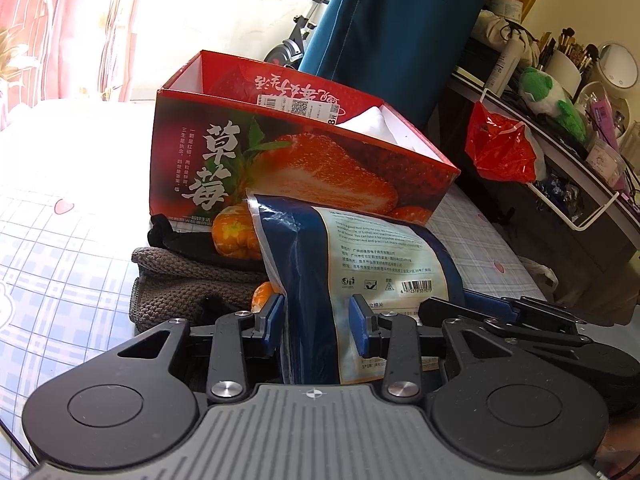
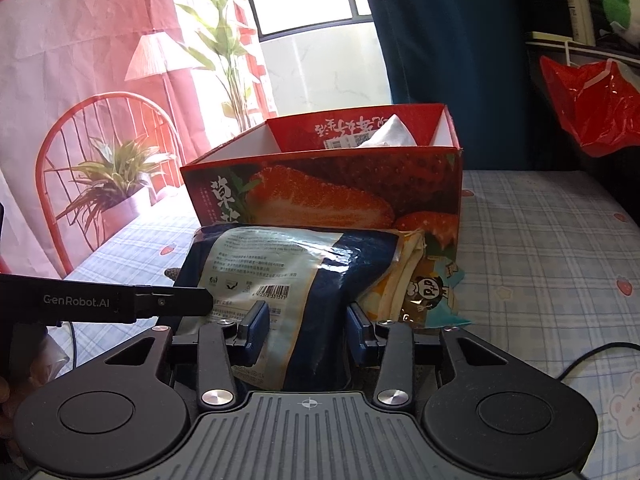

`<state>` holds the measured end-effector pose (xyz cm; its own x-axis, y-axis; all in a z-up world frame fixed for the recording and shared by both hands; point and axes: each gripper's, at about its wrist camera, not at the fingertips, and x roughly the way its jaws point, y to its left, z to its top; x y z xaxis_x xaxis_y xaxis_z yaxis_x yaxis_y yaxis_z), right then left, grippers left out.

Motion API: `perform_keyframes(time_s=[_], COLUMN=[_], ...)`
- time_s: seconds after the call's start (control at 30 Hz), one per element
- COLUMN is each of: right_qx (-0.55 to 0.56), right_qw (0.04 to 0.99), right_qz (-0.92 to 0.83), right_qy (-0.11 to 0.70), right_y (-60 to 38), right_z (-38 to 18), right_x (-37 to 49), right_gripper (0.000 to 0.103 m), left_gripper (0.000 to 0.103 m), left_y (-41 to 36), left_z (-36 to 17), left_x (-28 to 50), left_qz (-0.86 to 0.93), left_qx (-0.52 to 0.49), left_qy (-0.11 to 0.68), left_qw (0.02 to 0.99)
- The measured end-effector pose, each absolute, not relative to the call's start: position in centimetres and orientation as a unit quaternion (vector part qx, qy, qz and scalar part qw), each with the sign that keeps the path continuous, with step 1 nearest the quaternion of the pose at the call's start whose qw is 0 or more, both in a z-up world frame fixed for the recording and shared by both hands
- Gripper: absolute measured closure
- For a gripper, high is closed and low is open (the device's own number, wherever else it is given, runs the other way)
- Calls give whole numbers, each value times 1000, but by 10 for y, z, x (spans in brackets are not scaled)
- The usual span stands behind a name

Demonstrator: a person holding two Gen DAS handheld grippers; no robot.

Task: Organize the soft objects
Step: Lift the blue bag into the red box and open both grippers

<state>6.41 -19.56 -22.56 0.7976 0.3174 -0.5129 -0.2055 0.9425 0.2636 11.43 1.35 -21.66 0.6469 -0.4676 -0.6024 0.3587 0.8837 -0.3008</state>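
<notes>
A bed (image 1: 60, 240) fills the scene, its sheet a soft pale-blue plaid cotton dotted with small strawberries. Behind it hang a deep teal curtain (image 1: 380, 32) and a pink printed backdrop (image 2: 80, 60) showing a lamp and plants.

On the sheet stands a rectangular cardboard box (image 1: 304, 160), glossy red with a large strawberry print and open at the top, with white material showing inside it. At the right a dark dresser (image 1: 560, 208) carries brushes and a green plush toy (image 1: 548, 100), and a crinkled red plastic bag (image 1: 504, 148) hangs from its white rail.

In front of the box is the blue packet (image 1: 360, 264), a shiny, wrinkled plastic pouch with a pale label and a barcode. Both grippers have hold of it: the left gripper (image 1: 316, 320) has its blue fingers pressed on one end, and the right gripper (image 2: 308, 328) has its fingers pressed on the other end.

Beside the packet lies a folded brown knitted cloth (image 1: 180, 280), coarse and ribbed, with a black fabric piece (image 1: 172, 236) and an orange plush fruit (image 1: 236, 236) on it. A cream drawstring pouch (image 2: 404, 272) and a printed snack wrapper (image 2: 432, 296) lie on the right gripper's side.
</notes>
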Motion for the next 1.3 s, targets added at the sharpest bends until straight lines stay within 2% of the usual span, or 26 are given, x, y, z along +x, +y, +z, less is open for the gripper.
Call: perform_keyframes(time_s=[0.47, 0.83, 1.03, 1.3], right_qx=[90, 67, 47, 70], right_qw=[962, 972, 970, 955], right_qz=[166, 178, 172, 143], right_qy=[195, 141, 165, 249], right_y=[-200, -214, -215, -225], right_z=[-160, -102, -96, -131], right_x=[70, 132, 197, 264], right_gripper=[65, 65, 65, 65], left_gripper=[66, 65, 66, 66], left_y=[17, -1, -15, -48], left_z=[-147, -89, -87, -120], left_x=[116, 177, 241, 296], left_qz=[-250, -254, -251, -239], left_qx=[-72, -56, -65, -46], left_qy=[270, 233, 261, 332], left_qw=[927, 937, 930, 911])
